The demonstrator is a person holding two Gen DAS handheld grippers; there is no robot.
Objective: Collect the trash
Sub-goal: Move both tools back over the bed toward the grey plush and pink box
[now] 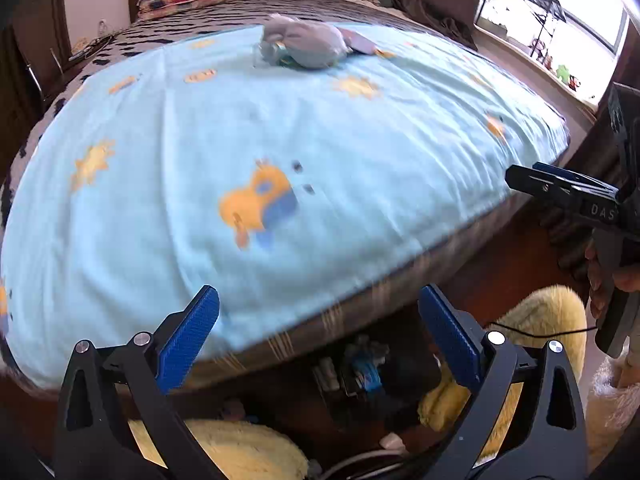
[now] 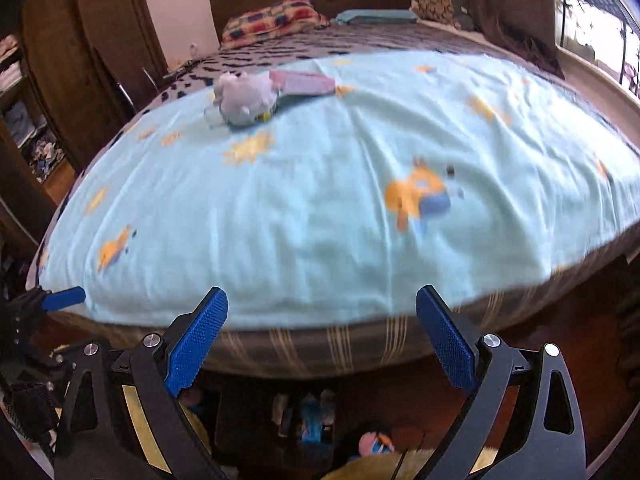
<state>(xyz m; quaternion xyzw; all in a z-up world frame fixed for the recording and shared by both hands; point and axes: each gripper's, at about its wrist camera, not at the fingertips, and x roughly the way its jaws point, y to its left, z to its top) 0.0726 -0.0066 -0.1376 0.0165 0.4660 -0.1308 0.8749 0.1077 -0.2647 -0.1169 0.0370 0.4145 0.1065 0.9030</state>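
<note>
Trash (image 1: 304,46), a grey bundle, sits in the frame's upper middle on the bed (image 1: 248,148); both grippers (image 1: 318,340) (image 2: 322,340) hang short of it, fingers spread and empty, ready to reach.

Daylight from window (image 1: 576,8), motion blur, strong fisheye bending.

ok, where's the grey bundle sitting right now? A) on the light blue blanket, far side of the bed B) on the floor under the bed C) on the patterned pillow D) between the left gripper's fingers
A: the grey bundle lies on the light blue blanket, toward its far edge, with a pink flat item beside it; both the left gripper and right gripper are open and empty.
</note>
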